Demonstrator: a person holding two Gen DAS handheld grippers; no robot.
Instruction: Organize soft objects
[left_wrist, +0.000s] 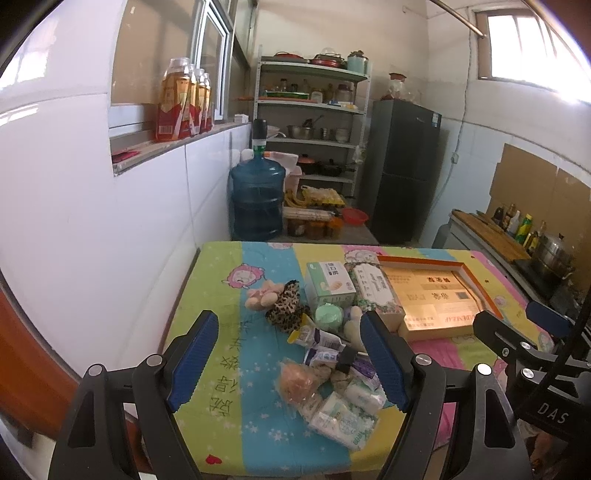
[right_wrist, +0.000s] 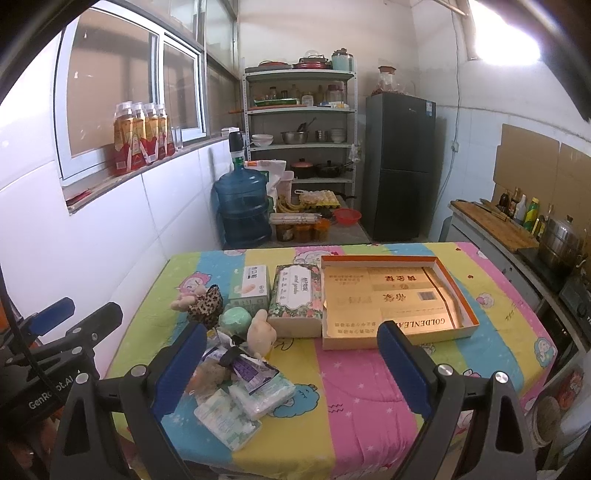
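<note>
Left gripper (left_wrist: 291, 363): blue ribbed pads spread wide, holding nothing.
Right gripper (right_wrist: 293, 373): blue pads spread wide, empty.
Soft pile (right_wrist: 236, 384): crinkly tissue packs, plush toys, leopard fabric; on cloth at 9 o'clock of tray.
Tray (right_wrist: 469, 317): shallow rectangular card, orange rim.
Cloth (right_wrist: 354, 398): quilted, striped.

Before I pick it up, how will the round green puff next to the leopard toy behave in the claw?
The green puff looks soft, so it would probably squash rather than resist. It seems light for its size. Being round, it might roll if nudged, though the leopard toy and the tissue box hem it in.
</note>
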